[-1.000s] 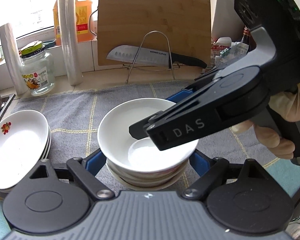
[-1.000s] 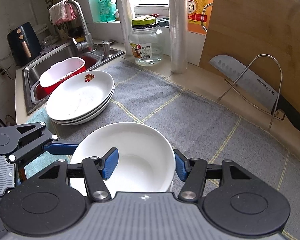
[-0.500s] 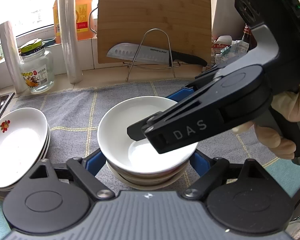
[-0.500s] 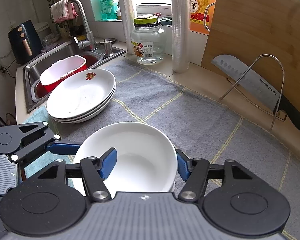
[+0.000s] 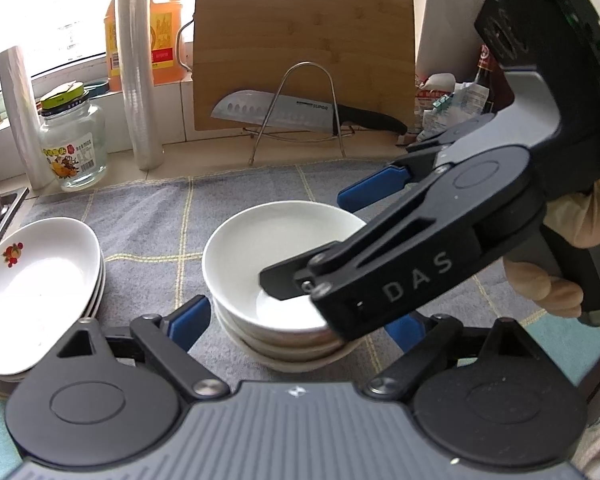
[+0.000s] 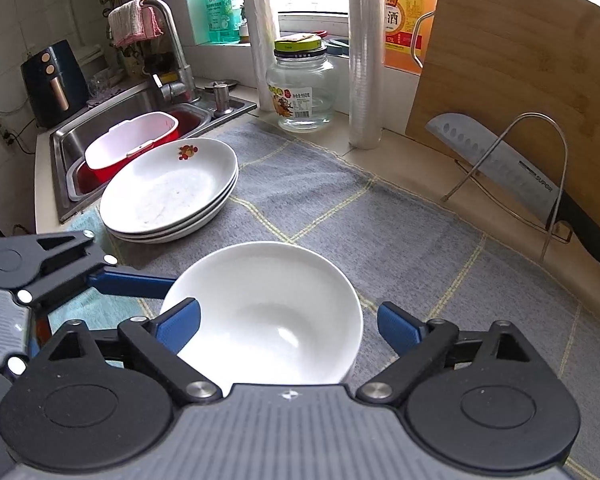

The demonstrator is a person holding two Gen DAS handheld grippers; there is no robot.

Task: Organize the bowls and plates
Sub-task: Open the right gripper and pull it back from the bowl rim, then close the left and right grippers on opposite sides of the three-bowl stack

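A stack of white bowls (image 5: 276, 264) sits on the grey mat in front of me; it also shows in the right wrist view (image 6: 264, 312). A stack of white plates (image 5: 32, 284) with a fruit print lies to its left, and shows in the right wrist view (image 6: 168, 192). My left gripper (image 5: 296, 320) is open, its blue pads on either side of the bowl stack. My right gripper (image 6: 288, 322) is open, its jaws spread wider than the top bowl's rim and apart from it. Its body (image 5: 440, 248) reaches over the bowls from the right.
A knife on a wire rack (image 5: 300, 112) leans against a wooden board (image 5: 300, 52) behind. A glass jar (image 5: 72, 144) and film rolls (image 5: 136, 64) stand at the back left. The sink (image 6: 112, 128) with a red tub (image 6: 132, 144) lies left.
My right gripper's jaws have opened wider, off the top bowl's rim, and it has drawn back a little. The bowl rests on the stack. My left gripper has hardly moved.
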